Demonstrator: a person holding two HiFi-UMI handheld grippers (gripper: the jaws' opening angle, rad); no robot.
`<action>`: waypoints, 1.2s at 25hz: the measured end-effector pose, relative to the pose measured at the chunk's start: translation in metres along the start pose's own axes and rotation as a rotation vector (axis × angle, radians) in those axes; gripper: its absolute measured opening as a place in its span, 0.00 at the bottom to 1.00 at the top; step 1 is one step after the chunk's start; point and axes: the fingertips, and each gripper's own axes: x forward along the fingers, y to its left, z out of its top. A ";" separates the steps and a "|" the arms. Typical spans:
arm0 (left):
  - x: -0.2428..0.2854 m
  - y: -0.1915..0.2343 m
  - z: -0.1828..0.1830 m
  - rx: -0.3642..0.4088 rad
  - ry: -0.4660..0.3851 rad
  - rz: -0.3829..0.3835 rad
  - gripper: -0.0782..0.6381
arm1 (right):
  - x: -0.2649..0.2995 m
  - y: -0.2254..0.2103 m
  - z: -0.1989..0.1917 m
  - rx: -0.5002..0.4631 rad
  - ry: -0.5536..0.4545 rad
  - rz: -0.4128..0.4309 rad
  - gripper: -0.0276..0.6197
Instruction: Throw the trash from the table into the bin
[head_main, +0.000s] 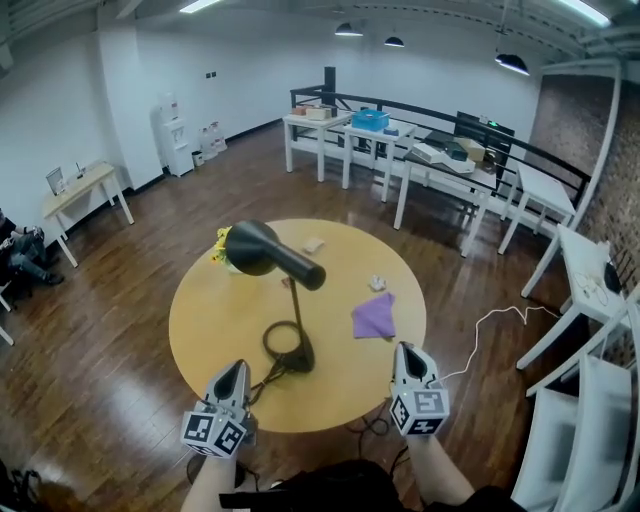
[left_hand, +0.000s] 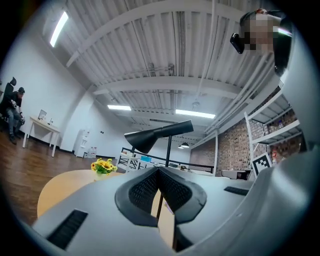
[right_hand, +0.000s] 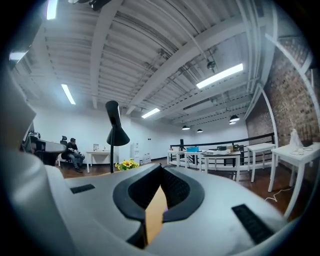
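Note:
On the round wooden table (head_main: 215, 330) lie a purple crumpled sheet (head_main: 375, 316), a small white crumpled scrap (head_main: 377, 283) and a pale scrap (head_main: 314, 245) farther back. My left gripper (head_main: 236, 366) hovers at the table's near left edge, and my right gripper (head_main: 404, 348) at the near right edge, just short of the purple sheet. Both point across the table. In the left gripper view the left gripper (left_hand: 159, 172) has its pads meeting at the tips with nothing between. The right gripper (right_hand: 161, 170) looks the same, shut and empty. No bin is in view.
A black desk lamp (head_main: 272, 255) stands mid-table, its base (head_main: 290, 350) and cable close to my left gripper. Yellow flowers (head_main: 221, 250) sit at the far left of the table. White tables (head_main: 430, 160) line the back and right. A person (head_main: 20, 255) sits at far left.

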 end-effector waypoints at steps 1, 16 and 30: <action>0.001 0.004 0.002 0.007 -0.001 -0.004 0.11 | -0.001 0.003 0.002 -0.002 -0.008 -0.003 0.04; -0.007 0.008 -0.003 -0.030 0.025 -0.088 0.11 | -0.003 0.017 -0.011 -0.019 0.017 -0.036 0.04; -0.037 0.045 0.002 -0.077 -0.002 -0.025 0.11 | -0.002 0.034 -0.021 -0.030 0.088 -0.082 0.05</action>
